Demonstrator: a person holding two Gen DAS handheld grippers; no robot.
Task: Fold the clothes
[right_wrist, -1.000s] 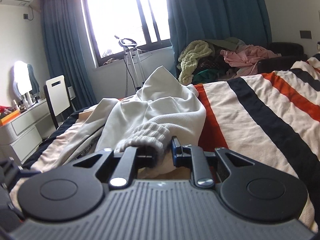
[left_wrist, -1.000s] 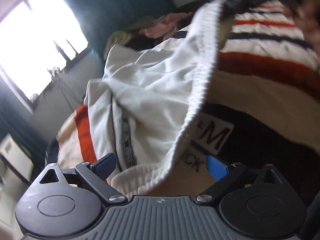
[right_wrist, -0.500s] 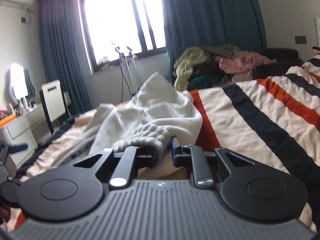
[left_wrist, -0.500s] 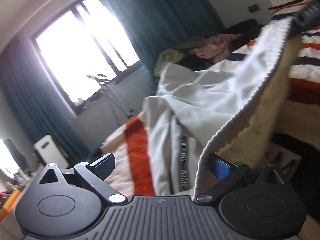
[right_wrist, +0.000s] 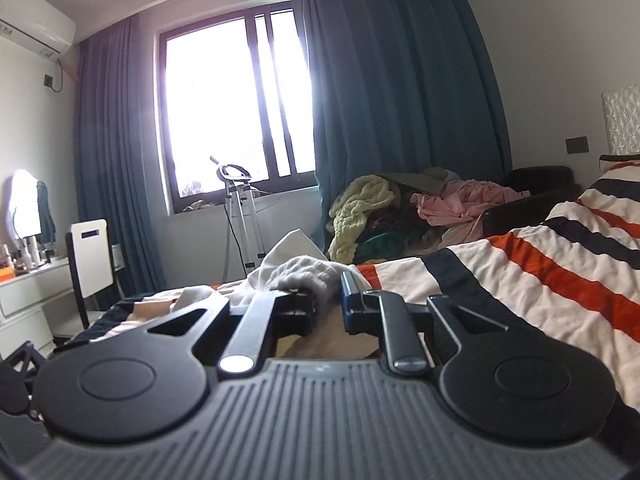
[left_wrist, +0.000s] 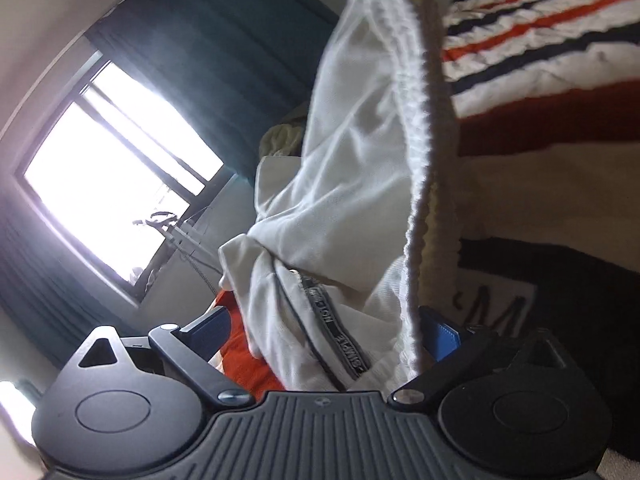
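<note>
Garment on the bed, the window behind it

Taking the bed [right_wrist: 540, 264] as the landmark: the garment [right_wrist: 304, 272] lies on its near left part, one ribbed edge between the fingers of the right gripper [right_wrist: 326, 304]. In the left wrist view another part of that garment [left_wrist: 360, 184] lies between the spread fingers of the left gripper [left_wrist: 324, 330], against the right finger. Behind the bed stands a heap of clothes [right_wrist: 424, 212], with curtains [right_wrist: 400, 92] behind that. The window [right_wrist: 236, 108] is behind the bed to the left, a stand [right_wrist: 240, 216] below it. A chair [right_wrist: 90, 264] stands left of the bed.

Black tongs [right_wrist: 328, 300], blue pads [left_wrist: 444, 338], ribbed grey housing, silver screws
</note>
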